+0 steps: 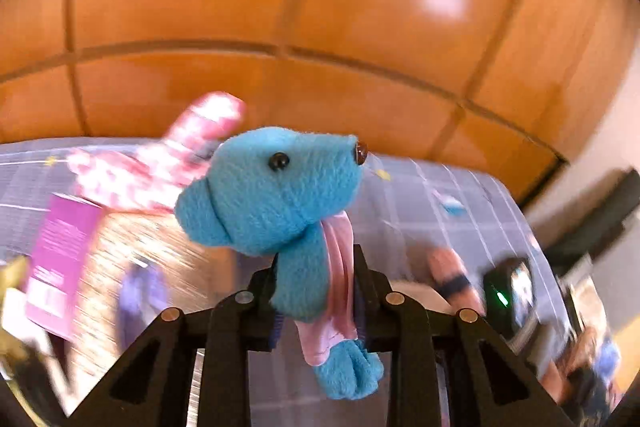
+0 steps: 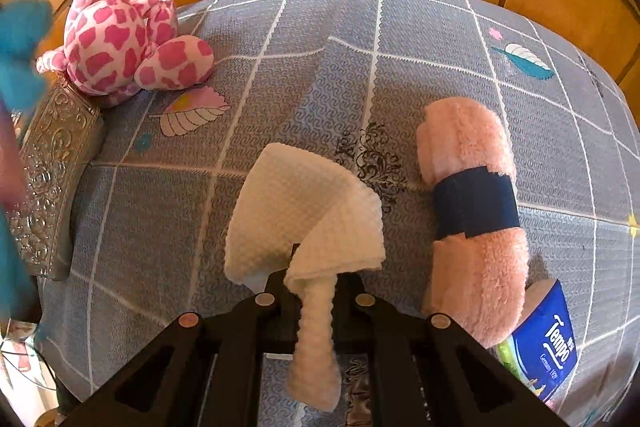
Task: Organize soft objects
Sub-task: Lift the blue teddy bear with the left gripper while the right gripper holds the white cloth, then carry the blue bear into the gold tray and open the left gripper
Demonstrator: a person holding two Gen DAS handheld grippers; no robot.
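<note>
Both grippers loaded: blue toy at left, white cloth at right.

The left gripper (image 1: 314, 291) pinches the blue plush toy (image 1: 276, 187) at its body, held up in the centre of the left wrist view, its fingers clamped on it. The right gripper (image 2: 316, 291) has its fingers closed on the white cloth (image 2: 304, 211), centre frame, above the bed (image 2: 280, 67). The pink spotted plush (image 2: 120, 39) sits upper left, the rolled pink towel (image 2: 472, 163) right. Likely mid-carry; next each needs a drop spot. The left view's background is blurred; the tissue pack (image 2: 548, 347) is cut off.
</note>
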